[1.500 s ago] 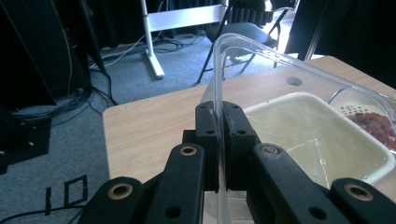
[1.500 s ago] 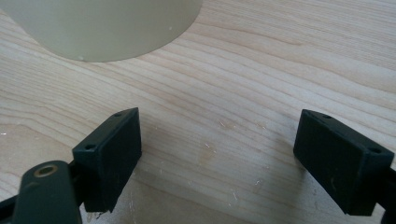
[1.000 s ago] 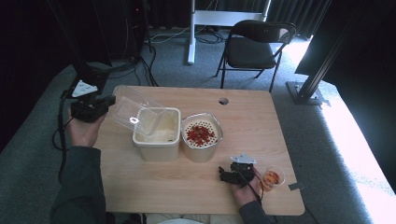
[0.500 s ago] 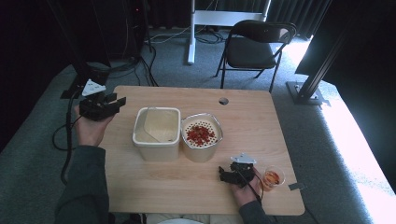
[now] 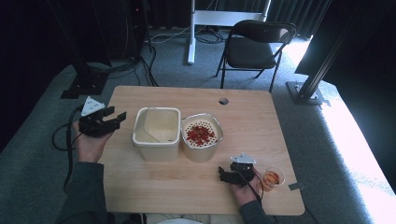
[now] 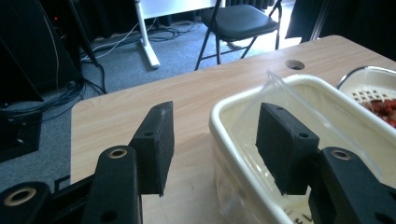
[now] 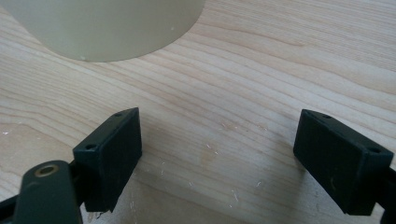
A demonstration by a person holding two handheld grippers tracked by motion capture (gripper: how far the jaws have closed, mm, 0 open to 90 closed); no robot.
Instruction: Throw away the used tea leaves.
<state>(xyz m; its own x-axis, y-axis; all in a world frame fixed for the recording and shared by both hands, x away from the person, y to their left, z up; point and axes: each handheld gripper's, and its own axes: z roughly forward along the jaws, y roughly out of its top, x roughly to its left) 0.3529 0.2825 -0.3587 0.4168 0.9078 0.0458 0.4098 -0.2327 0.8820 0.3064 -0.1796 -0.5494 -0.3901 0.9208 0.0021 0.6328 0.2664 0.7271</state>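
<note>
A cream rectangular tub stands mid-table with a clear plastic bag lying inside it. Beside it on the right sits a round cream container with a perforated strainer holding red pieces. My left gripper is open just left of the tub; in the left gripper view its jaws stand apart at the tub's rim, the bag beyond them. My right gripper rests open and low on the table near the front, in front of the round container.
A small clear cup with orange contents stands by the right hand near the table's front right. The wooden table has a cable hole at the back. A folding chair stands behind the table.
My left gripper let go of the clear bag, which now lies in the tub, and the gripper moved down and toward the tub's left side. The right gripper stayed still.
</note>
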